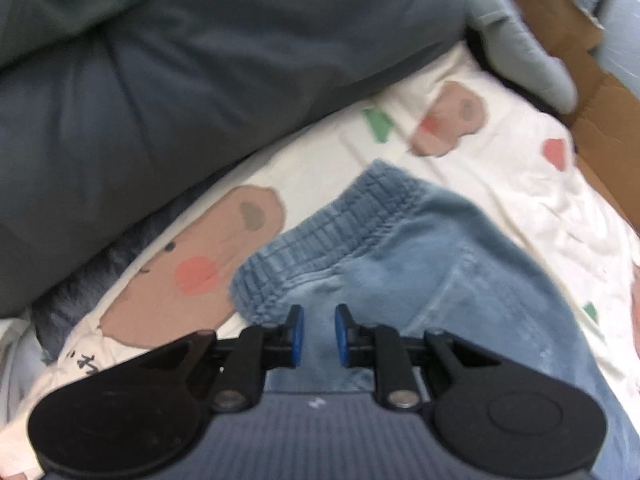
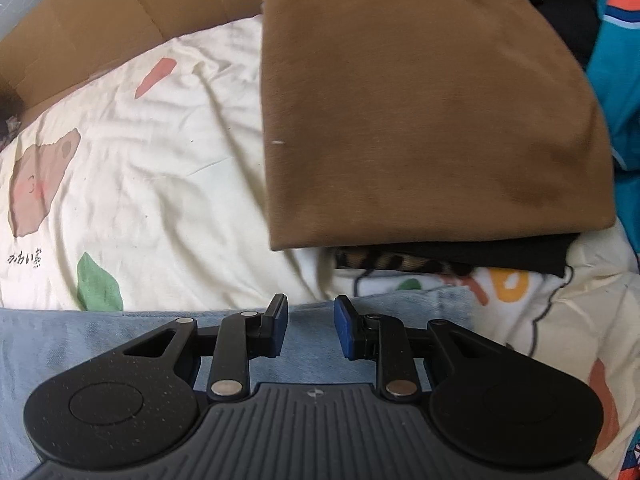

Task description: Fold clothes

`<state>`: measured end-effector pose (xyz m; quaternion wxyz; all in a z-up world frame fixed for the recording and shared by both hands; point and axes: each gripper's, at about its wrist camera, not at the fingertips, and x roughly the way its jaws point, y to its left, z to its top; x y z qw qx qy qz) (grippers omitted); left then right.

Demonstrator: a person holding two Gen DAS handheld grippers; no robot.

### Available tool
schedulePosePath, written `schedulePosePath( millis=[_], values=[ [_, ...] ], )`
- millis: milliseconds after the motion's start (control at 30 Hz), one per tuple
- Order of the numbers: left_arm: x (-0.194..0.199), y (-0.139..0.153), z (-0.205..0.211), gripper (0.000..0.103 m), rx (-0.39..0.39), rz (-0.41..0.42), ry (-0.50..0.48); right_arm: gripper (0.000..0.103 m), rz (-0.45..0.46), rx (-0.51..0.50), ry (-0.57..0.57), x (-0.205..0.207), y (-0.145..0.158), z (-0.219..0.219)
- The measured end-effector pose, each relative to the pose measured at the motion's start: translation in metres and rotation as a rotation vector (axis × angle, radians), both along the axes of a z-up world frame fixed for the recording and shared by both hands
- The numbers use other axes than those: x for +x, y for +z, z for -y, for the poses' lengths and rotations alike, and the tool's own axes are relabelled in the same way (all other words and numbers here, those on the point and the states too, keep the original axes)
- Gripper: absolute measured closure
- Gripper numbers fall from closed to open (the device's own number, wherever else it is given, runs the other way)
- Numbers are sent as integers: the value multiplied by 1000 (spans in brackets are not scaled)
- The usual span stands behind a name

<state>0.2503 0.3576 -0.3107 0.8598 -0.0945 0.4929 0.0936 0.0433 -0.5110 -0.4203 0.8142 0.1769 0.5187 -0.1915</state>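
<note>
Light blue jeans (image 1: 420,240) with an elastic waistband lie on a white cartoon-print sheet (image 1: 320,156). My left gripper (image 1: 319,334) hovers just over the denim below the waistband, open, with nothing between its blue pads. In the right wrist view another stretch of the jeans (image 2: 100,332) runs across the bottom. My right gripper (image 2: 311,326) is open above its far edge, also holding nothing. Beyond it a folded brown garment (image 2: 420,112) tops a stack of folded clothes.
A dark grey duvet (image 1: 180,80) is bunched at the left and back. Brown cardboard (image 2: 100,12) borders the sheet's far edge. A black and a leopard-print item (image 2: 400,262) lie under the brown one. Teal clothing (image 2: 616,92) is at the far right.
</note>
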Motion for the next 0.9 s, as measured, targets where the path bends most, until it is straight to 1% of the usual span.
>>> schedulePosePath(
  millis=[33,100,167,300,367,433,533,600,633,733,767,833,867,900],
  values=[
    [-2,5,7,84,3,11,-20,72,5,-1,-7,-4,2,3],
    [-4,12,20,75,3,24,-66,72,20,3,-27,-14,7,10],
    [-7,16,34,71,-8,32,-108,72,24,1,-26,-24,11,15],
    [-12,14,64,70,-43,23,-171,71,24,-11,-18,-33,4,24],
    [-15,6,82,70,-65,5,-215,72,24,-16,-14,-38,0,29],
    [-18,-2,101,69,-78,-8,-239,72,32,-23,-11,-41,-3,32],
    [-22,-14,128,68,-100,-31,-276,74,43,-20,-19,-34,-11,38],
    [-25,-17,145,68,-103,-48,-302,81,38,-11,-28,-29,-17,43],
    [-27,-17,152,68,-105,-54,-314,87,27,-3,-30,-27,-20,47],
    [-29,-12,166,67,-105,-61,-340,97,36,51,-55,-27,-26,62],
    [-28,-8,169,63,-101,-63,-348,98,38,74,-72,-27,-26,68],
    [-25,-2,174,54,-101,-71,-359,97,52,103,-88,-26,-19,77],
    [-23,2,176,48,-103,-80,-367,96,61,114,-94,-26,-15,82],
    [-22,7,178,47,-101,-84,-376,95,68,122,-95,-26,-9,87]
  ],
)
